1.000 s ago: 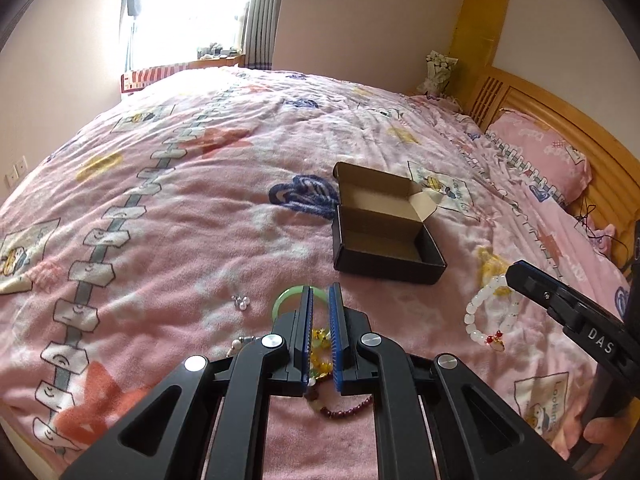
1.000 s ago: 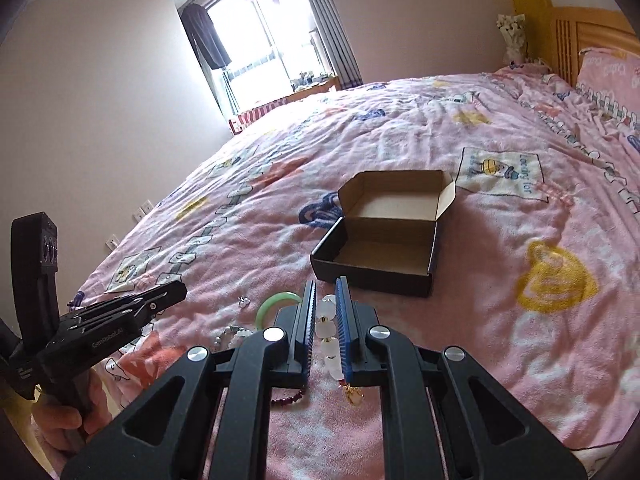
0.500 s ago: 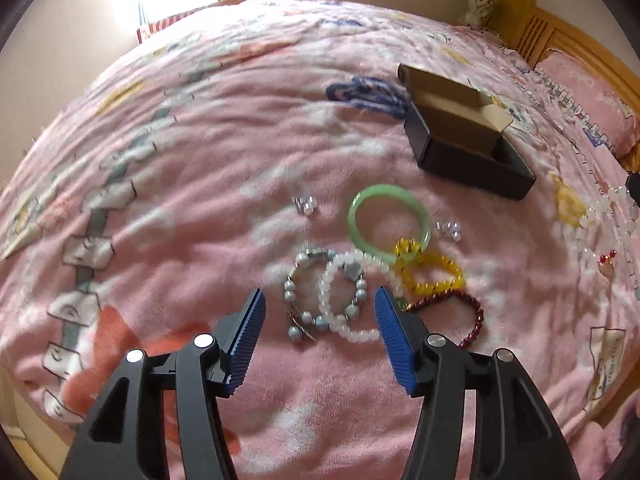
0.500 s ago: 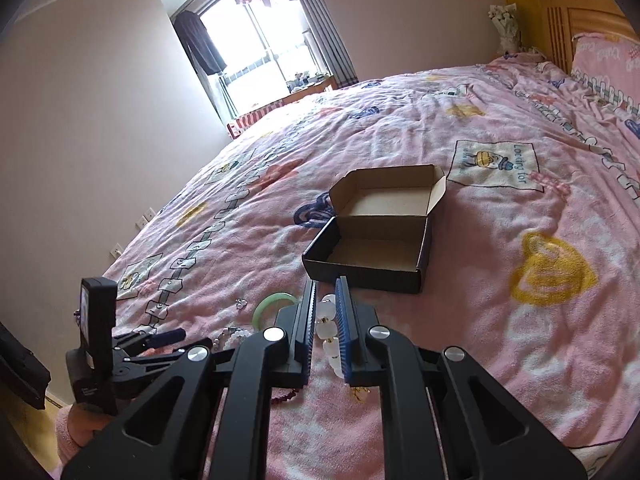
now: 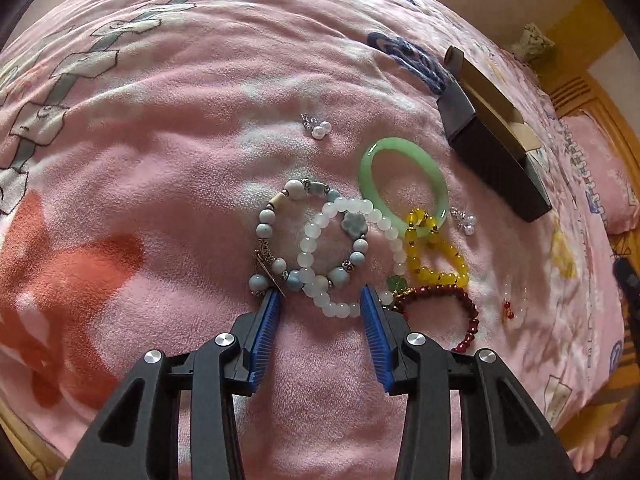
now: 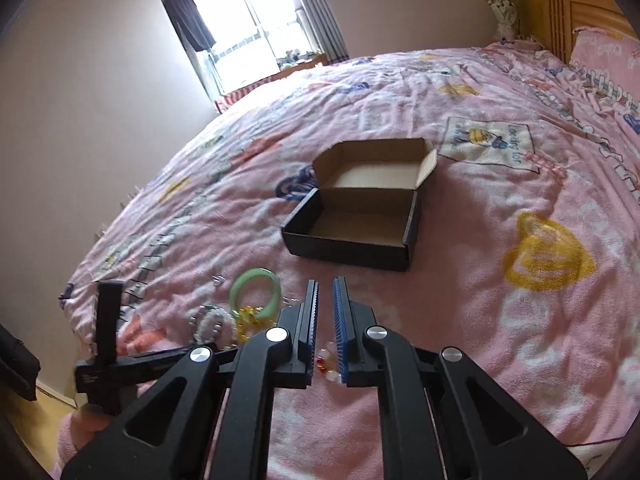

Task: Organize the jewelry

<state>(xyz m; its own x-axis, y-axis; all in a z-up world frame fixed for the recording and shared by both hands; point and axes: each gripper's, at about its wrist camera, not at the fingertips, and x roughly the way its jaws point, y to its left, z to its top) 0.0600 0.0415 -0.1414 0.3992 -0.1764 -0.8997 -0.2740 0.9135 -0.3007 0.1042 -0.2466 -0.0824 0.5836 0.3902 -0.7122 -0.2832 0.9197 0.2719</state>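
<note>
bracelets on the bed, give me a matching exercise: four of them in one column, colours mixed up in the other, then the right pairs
Things:
1. bangle
2. bracelet lying between the open left hand-held gripper fingers
3. bracelet looped through the bangle
4. bracelet nearest the right finger's outer side

Colours:
A. dark red
B. yellow
C. translucent white
D. pale green

Pairs: 1-D, 2-C, 3-B, 4-A
</note>
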